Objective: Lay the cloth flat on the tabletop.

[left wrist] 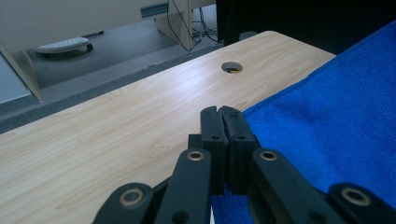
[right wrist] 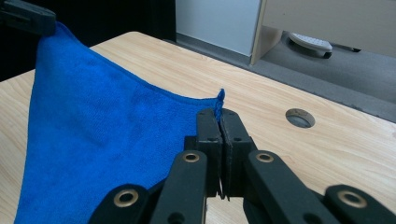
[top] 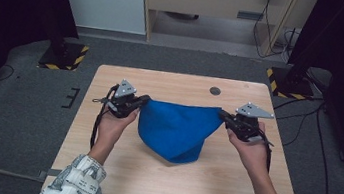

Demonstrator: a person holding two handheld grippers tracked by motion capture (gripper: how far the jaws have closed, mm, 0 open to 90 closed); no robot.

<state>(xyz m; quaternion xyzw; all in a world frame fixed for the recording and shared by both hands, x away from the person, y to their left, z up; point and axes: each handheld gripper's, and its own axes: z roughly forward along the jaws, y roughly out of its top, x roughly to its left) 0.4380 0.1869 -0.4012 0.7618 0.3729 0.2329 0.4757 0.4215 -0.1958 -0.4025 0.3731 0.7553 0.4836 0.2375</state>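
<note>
High view: blue terry-cloth towel (top: 175, 130) stretched between both grippers over light wooden table (top: 101, 158), top edge near taut, lower part sagging to a rounded fold resting on tabletop toward the near side. Left gripper (top: 143, 101) clamped on towel's left top corner, right gripper (top: 224, 116) clamped on right top corner. Person's left hand (top: 115, 122) and right hand (top: 249, 150) gripping the tools, patterned sleeves at bottom edge. Round cable hole (top: 215, 90) in table beyond the towel. Dark grey carpet floor (top: 17, 107) around table.

Left gripper view: left gripper (left wrist: 220, 111) with black jaws pressed together, towel (left wrist: 336, 126) running off to the right and under the jaws; pinched edge itself mostly hidden between pads. Cable hole (left wrist: 231, 67) ahead, bare tabletop (left wrist: 93, 140) to the left.

Right gripper view: right gripper (right wrist: 218, 113) jaws pressed together on towel corner, small blue tip poking up between pads. Towel (right wrist: 98, 140) spreading left, rising to far corner held by left gripper (right wrist: 28, 17) at top left. Cable hole (right wrist: 300, 117) to the right.
</note>
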